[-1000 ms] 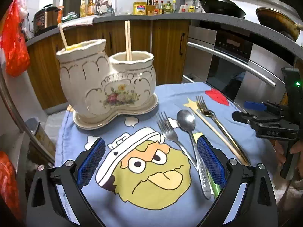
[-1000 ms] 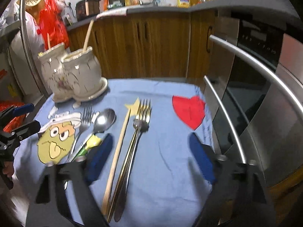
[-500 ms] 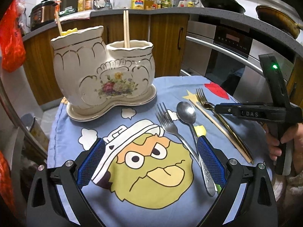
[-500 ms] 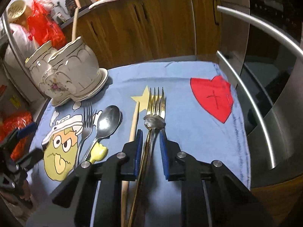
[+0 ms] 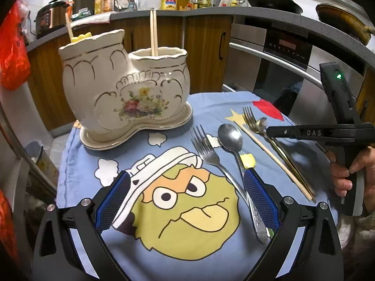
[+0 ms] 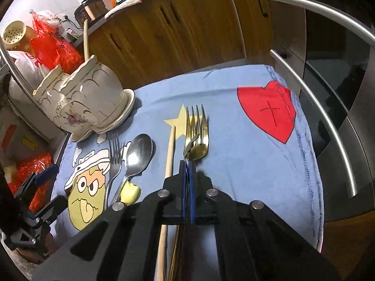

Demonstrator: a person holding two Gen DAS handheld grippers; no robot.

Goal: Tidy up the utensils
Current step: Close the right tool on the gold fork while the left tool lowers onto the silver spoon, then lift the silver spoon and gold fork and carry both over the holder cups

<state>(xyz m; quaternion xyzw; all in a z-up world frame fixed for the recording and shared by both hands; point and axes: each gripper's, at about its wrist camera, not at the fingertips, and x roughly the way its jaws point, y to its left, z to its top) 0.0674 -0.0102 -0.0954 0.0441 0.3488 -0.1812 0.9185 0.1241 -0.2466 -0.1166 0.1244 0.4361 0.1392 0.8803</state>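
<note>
My right gripper is shut on the thin handle of the small gold spoon, just behind its bowl, which tilts on edge over the gold fork. A wooden chopstick lies just left of it. From the left wrist view the right gripper reaches in from the right, held by a hand. My left gripper hangs open over the cartoon face, nothing between its fingers. The silver fork and silver spoon lie by its right finger. The cream ceramic holder stands at the back left with chopsticks in it.
A blue cartoon cloth covers the small table. A yellow-ended utensil lies under the silver spoon. Oven handles run close along the table's right edge. Wooden cabinets and a cluttered counter stand behind.
The right gripper's jaws came together around the gold spoon's handle, and the gripper rolled and dropped slightly. The left gripper stayed open and hardly moved.
</note>
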